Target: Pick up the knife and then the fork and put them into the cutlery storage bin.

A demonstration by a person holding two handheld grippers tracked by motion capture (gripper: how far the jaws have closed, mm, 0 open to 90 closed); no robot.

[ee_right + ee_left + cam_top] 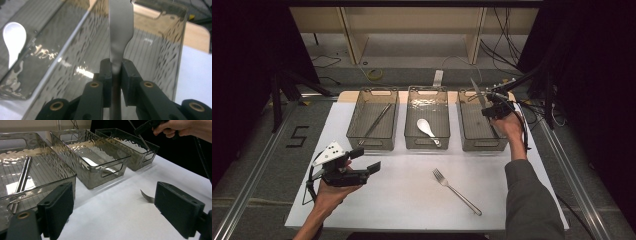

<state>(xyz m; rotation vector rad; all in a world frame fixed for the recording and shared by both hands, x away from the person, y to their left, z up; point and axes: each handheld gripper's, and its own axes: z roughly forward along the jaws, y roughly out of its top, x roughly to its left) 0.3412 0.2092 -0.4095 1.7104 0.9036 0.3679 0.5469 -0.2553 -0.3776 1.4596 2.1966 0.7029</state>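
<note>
The right gripper (492, 111) clamps a knife (119, 37) above the right-hand bin (466, 131) — blade tilted past its far rim. The left gripper (364, 161) gapes wide over bare desk (402, 200), the fork (456, 191) well apart.

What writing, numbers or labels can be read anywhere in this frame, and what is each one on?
"5": black tape strips forming the digit on the grey floor left of the table.
Nothing else is legible: the three clear bins, the knife in the right gripper, the fork and the white spoon show no marks.
</note>
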